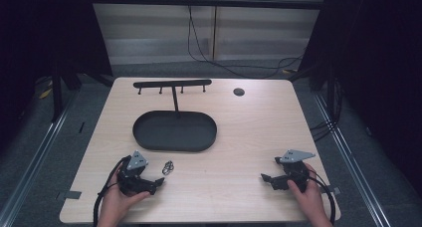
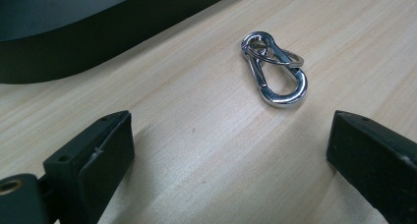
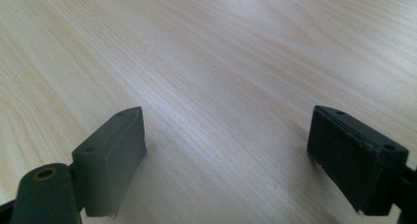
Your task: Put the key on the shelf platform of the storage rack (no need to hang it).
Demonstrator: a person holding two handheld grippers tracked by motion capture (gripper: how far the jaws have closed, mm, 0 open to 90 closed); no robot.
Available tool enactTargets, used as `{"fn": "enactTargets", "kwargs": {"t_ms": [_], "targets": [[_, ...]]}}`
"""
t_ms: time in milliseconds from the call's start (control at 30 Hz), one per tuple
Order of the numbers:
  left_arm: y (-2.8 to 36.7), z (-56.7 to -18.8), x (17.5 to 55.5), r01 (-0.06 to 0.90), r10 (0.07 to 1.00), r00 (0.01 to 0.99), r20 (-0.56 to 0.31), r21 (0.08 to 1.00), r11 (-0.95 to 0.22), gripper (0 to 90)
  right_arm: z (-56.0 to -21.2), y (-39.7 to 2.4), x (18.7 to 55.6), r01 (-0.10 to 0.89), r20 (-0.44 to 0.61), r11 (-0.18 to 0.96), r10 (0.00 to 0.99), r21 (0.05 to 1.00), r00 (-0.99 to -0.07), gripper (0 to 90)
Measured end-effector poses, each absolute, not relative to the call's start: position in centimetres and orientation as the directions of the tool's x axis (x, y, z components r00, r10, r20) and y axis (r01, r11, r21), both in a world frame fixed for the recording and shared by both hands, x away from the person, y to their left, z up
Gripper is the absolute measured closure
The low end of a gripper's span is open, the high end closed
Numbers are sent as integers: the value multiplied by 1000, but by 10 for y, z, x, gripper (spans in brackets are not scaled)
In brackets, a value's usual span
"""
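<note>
Two grippers rest low on the desk (image 1: pixel 239 137), jaws apart and empty: left gripper (image 2: pixel 231 150) faces a carabiner (image 2: pixel 273 69) at upper right of frame; right gripper (image 3: pixel 226 150) faces bare wood.

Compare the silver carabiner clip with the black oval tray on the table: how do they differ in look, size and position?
The carabiner clip is shiny silver metal; the oval tray is matt black. The clip is tiny, the tray far larger. The clip lies just ahead of the open left gripper; the tray sits farther back, mid-table, with a post rising to a hook bar. Both rest on the wooden table.
</note>
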State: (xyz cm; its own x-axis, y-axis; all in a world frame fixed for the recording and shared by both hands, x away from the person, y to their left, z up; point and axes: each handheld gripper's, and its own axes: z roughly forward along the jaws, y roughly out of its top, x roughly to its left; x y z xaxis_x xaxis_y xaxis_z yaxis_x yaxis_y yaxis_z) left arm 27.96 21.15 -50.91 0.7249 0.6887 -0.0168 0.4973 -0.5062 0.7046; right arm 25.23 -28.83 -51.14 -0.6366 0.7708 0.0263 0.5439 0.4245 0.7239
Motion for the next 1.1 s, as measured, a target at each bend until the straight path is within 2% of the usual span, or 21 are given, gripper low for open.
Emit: {"fn": "enactTargets", "kwargs": {"t_ms": [267,367,433,600,1100], "targets": [[211,-508,279,505,697,717,-18,702,-502,44,-511,-288,252,544,26,425,771,724,-636,140],[210,-506,277,516,700,714,-24,693,-503,87,-511,-288,252,544,27,425,771,724,-637,140],[210,-501,277,528,694,720,-23,667,-526,155,-511,-288,252,545,27,424,771,723,-637,140],[200,-492,278,551,673,739,-34,605,-575,219,-511,-288,252,544,27,424,771,724,-637,140],[179,-465,289,617,666,741,-85,477,-626,283,-511,-288,252,544,27,424,771,724,-637,140]]}}
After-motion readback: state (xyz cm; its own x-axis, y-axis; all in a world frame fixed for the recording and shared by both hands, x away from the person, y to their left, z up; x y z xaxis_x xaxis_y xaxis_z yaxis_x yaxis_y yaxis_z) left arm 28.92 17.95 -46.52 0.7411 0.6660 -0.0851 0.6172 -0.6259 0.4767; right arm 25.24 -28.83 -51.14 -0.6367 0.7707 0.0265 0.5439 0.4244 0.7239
